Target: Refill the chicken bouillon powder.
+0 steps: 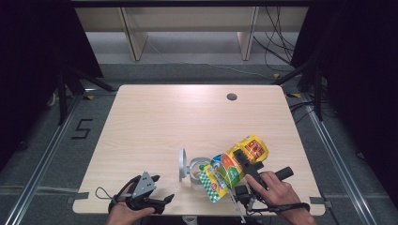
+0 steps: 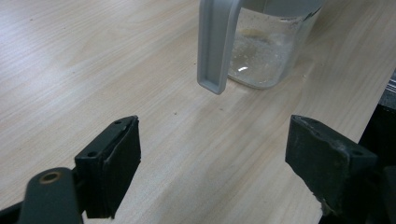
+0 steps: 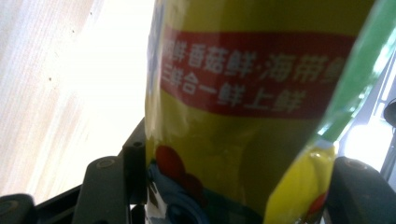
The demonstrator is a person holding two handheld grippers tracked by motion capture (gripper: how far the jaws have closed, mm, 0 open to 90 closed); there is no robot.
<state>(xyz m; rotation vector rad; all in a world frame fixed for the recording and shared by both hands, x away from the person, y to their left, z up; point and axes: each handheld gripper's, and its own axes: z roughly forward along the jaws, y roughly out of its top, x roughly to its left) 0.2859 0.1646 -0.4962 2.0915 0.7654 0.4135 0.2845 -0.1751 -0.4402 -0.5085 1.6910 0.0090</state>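
We count one yellow bag (image 1: 237,166) | one clear jar (image 1: 199,169) | one grey lid (image 1: 182,164), hinged open | two grippers, left (image 1: 162,190) and right (image 1: 242,156) | one bench (image 1: 178,117) carrying them all

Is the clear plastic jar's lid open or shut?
Open: the clear plastic jar's grey hinged lid stands up at its left side, leaving the mouth uncovered.

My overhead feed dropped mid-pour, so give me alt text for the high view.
The right gripper clamps a yellow snack pouch, tilted with its lower end over a clear lidded jar near the wooden table's front edge. The left gripper rests open at the front left, holding nothing.
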